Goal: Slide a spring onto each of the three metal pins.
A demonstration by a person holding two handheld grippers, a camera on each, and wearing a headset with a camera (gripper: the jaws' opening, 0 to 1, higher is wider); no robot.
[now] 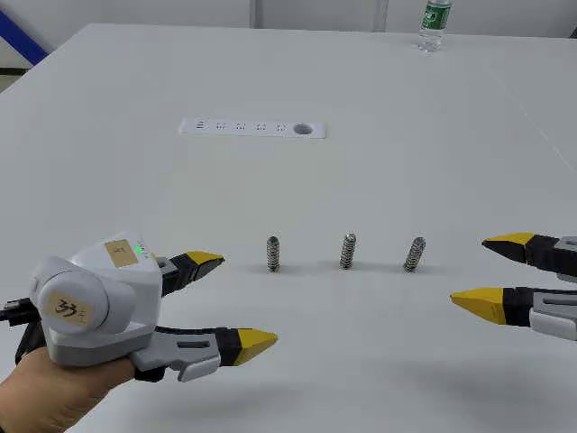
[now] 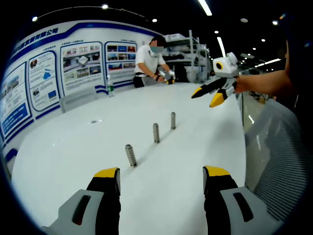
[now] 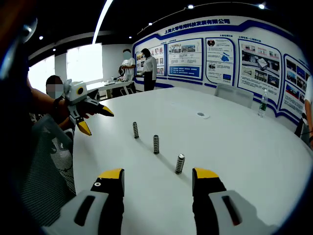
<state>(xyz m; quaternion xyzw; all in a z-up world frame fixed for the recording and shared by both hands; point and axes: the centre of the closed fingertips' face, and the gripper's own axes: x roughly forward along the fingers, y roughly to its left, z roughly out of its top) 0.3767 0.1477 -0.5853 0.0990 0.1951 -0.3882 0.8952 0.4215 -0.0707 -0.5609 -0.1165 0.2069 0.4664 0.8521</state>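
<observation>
Springs (image 1: 348, 251) are sitting on all three pins (image 3: 180, 157); nothing seems left. Left gripper (image 1: 248, 299) and right gripper (image 1: 469, 270) are hovering open, empty.

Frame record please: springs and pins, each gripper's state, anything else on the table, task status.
springs: left spring, middle spring, right spring, upright in a row
pins: one inside each spring
left gripper: open, empty
right gripper: open, empty
table: power strip, water bottle farther back
status: all three loaded
</observation>
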